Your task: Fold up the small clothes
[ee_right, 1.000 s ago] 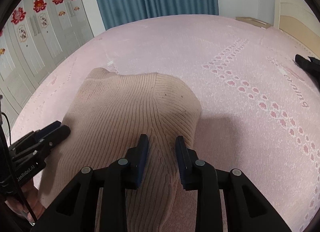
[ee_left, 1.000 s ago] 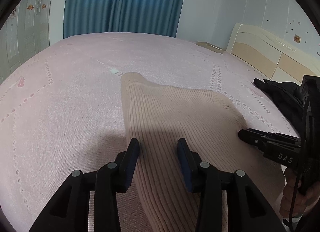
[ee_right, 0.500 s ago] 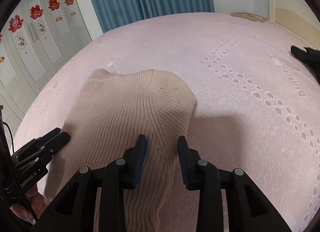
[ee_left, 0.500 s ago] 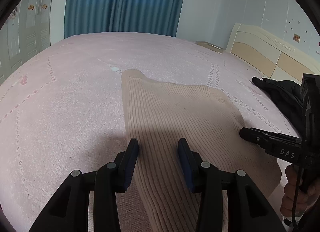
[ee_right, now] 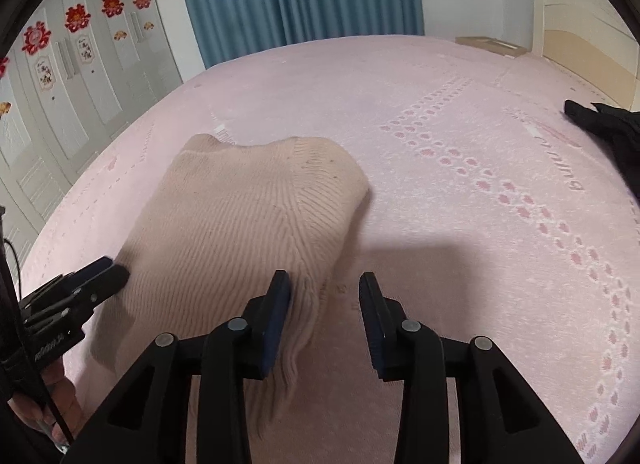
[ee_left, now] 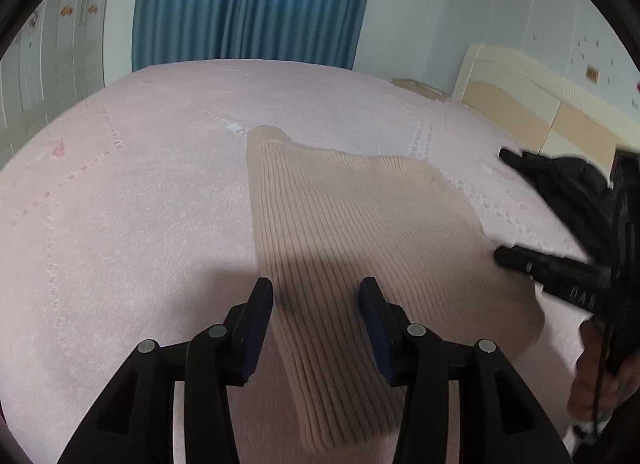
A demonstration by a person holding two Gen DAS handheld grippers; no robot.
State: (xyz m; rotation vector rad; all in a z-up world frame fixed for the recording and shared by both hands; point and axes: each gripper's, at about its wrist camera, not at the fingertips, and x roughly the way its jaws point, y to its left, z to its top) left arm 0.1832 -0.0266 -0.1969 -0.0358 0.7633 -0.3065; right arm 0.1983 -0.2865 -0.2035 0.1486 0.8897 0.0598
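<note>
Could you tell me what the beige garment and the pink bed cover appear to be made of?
The beige garment looks like soft ribbed knit, perhaps wool or acrylic: parallel ribs run along it, matte. The pink bed cover seems a napped woven textile with a raised, darker pink pattern; the exact fibre cannot be told.

Sweater (ee_left: pixel 352 223) on bed (ee_left: pixel 140 203); garment (ee_left: pixel 560 179) probably right.

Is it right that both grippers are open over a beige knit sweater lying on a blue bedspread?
Not quite: the bedspread is pink, as the right wrist view shows; blue is only the curtain behind. The rest holds: the left gripper and the right gripper are open over the beige knit sweater.
</note>
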